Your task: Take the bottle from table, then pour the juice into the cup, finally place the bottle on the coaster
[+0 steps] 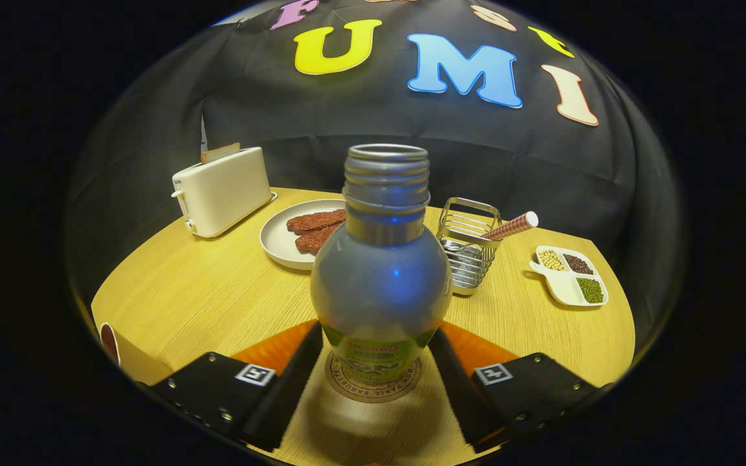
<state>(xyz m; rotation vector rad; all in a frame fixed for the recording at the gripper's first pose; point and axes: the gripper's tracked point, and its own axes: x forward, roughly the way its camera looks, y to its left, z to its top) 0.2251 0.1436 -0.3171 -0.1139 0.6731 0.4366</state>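
Note:
A clear, uncapped bottle point(381, 272) with a round body and a green label stands upright on a round printed coaster point(373, 385). It sits between the fingers of my gripper point(378, 333). Both fingertips point(313, 336) lie against the bottle's lower sides, so the gripper is shut on it. The bottle's body looks empty. To the left of the left finger, at the table's near edge, part of a cup point(111, 342) with a dark red inside shows.
Beyond the bottle on the round wooden table point(217, 291) are a white toaster point(221, 191) with toast in it, a plate point(279, 243) of brown slices, a wire holder point(470, 249) with a striped straw, and a divided dish point(570, 275) of beans.

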